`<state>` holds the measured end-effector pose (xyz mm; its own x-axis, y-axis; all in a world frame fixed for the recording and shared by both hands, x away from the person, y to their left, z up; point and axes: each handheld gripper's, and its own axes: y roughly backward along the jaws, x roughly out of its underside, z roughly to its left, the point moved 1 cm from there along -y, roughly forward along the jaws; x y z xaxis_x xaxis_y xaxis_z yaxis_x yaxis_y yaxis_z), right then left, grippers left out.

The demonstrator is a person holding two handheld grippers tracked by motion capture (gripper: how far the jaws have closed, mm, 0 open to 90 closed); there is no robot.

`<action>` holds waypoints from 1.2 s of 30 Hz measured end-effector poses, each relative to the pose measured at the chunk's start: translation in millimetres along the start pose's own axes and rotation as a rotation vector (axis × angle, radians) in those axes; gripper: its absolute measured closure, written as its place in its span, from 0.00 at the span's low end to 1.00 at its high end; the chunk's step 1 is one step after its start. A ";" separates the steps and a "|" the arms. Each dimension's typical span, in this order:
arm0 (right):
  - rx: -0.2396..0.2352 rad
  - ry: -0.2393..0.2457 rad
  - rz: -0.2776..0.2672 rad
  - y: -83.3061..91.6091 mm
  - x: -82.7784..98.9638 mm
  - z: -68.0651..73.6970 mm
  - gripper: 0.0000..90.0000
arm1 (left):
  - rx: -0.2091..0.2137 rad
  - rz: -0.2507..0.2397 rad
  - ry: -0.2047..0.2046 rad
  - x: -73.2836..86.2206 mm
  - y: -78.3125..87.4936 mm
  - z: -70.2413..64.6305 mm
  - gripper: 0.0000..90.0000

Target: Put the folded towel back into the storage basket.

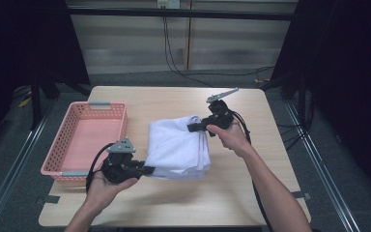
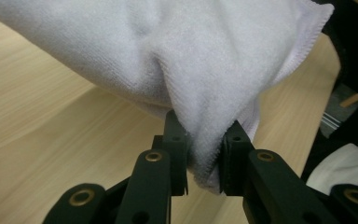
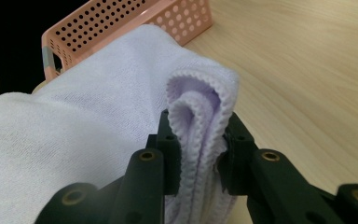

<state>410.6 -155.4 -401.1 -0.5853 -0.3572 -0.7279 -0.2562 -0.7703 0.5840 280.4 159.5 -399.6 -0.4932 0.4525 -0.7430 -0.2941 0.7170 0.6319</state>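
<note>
Wood is taking up most of what I am looking at: a pale table (image 1: 232, 193) with a pink basket (image 1: 84, 137) sitting at its left side, empty as far as I can see. Just beside the basket, a folded white towel (image 1: 178, 145) is hanging between two hand-held grippers, and whether its belly is brushing the tabletop I cannot tell. The right gripper (image 1: 195, 127) is pinching the far corner; in the right gripper view its jaws are standing narrowly apart, clamped on several stacked hemmed layers (image 3: 198, 126). The left gripper (image 1: 149, 169) is gripping the near corner, and in the left gripper view its jaws are pressing a bunched wad of cloth (image 2: 205, 158) between them. I am judging that the bundle is heading for the basket. The risk lies in those grips: the right one is biting near the folded edge, so an inner layer could slide out and the fold could open. Pulling the hands apart too hard could drag the cloth out of the left jaws, and a sagging middle could be catching on the basket rim.
</note>
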 end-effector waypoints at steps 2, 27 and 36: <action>-0.008 0.004 -0.001 -6.1 -8.8 1.5 0.81 | -0.003 0.001 0.001 -0.1 7.0 5.8 0.85; -0.093 0.084 0.007 -87.5 -118.8 41.0 0.81 | -0.114 -0.095 0.099 23.8 102.8 78.8 0.85; -0.137 0.101 0.034 -122.0 -145.3 56.7 0.81 | -0.149 -0.128 0.140 41.3 134.6 95.6 0.86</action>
<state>483.2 20.4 -346.3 -0.5095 -0.4303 -0.7452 -0.1261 -0.8193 0.5593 298.7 325.4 -366.2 -0.5498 0.2773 -0.7879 -0.4743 0.6729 0.5677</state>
